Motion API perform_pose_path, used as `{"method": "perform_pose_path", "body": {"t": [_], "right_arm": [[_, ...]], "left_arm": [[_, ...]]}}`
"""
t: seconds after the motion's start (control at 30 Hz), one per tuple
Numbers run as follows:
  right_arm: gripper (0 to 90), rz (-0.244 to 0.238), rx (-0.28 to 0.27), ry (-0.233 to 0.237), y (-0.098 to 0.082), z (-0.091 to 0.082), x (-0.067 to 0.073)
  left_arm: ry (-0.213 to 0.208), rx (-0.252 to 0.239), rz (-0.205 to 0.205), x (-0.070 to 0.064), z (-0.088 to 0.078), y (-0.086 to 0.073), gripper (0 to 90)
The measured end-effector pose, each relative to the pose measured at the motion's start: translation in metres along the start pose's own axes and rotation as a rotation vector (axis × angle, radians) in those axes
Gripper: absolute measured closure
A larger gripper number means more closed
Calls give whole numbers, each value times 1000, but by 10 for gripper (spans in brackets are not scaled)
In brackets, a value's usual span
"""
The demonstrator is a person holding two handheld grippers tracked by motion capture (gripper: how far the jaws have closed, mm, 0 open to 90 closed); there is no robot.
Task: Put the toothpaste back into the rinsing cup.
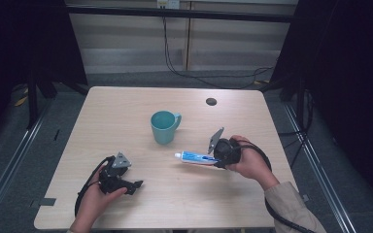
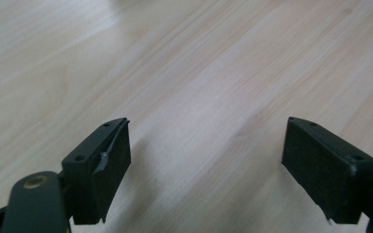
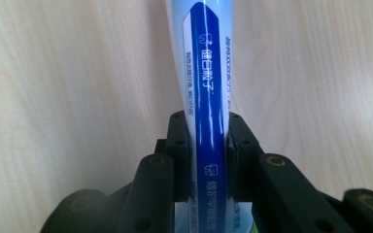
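A blue and white toothpaste tube [image 1: 196, 158] points left from my right gripper [image 1: 217, 159], just above the table, to the right of centre. In the right gripper view both black pads press the tube [image 3: 205, 73] from either side, and the tube runs straight away from the right gripper [image 3: 207, 145]. A teal mug [image 1: 164, 126] stands upright near the table's middle, its handle to the right. My left gripper [image 1: 137, 186] lies low at the front left, pointing right. In the left gripper view the left gripper [image 2: 206, 160] is open over bare wood.
The light wooden table [image 1: 126, 107] has a small dark round hole [image 1: 211, 101] near its far right side. Black cables hang against the back wall beyond the table. Dark curtains and metal floor rails flank both sides.
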State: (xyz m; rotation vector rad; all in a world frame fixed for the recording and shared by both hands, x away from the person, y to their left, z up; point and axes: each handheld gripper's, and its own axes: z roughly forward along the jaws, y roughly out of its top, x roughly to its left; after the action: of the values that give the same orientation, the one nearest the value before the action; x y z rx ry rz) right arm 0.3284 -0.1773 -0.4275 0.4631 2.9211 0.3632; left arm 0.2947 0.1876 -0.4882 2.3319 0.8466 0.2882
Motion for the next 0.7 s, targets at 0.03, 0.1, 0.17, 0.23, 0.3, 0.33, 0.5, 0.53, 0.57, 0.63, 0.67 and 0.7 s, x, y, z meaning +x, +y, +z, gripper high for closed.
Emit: {"method": "perform_pose_path", "body": {"t": [0.03,0.1,0.17,0.23,0.3,0.33,0.5,0.53,0.57,0.63,0.67,0.7], "right_arm": [[756,-11,-1,-3,1,-1,0],[757,-9,10,1,4,-3,2],[757,-23,11,2,6,-4,2],[756,-32,9,4,9,-7,3],[756,-33,8,2,11,-9,5],[756,-31,12,9,12,-10,6],[755,-53,9,17,18,-13,10],[755,-60,9,18,19,-14,11],[755,-60,9,18,19,-14,11],[756,-75,10,19,22,-16,13],[756,-71,9,25,23,-17,14],[756,-71,9,25,23,-17,14]], "left_arm": [[-11,8,22,-1,-5,9,176],[-13,22,51,-3,-10,19,176],[-25,27,75,-6,-14,31,176],[-42,37,100,-8,-19,43,176],[-65,65,112,-9,-21,54,176],[-66,75,124,-10,-22,59,179],[-124,129,174,-14,-18,81,174],[-133,132,178,-17,-17,85,161],[-133,132,178,-17,-17,85,150],[-149,155,218,-23,-15,92,151],[-161,171,237,-25,-14,96,150],[-174,180,252,-28,-13,100,150]]}}
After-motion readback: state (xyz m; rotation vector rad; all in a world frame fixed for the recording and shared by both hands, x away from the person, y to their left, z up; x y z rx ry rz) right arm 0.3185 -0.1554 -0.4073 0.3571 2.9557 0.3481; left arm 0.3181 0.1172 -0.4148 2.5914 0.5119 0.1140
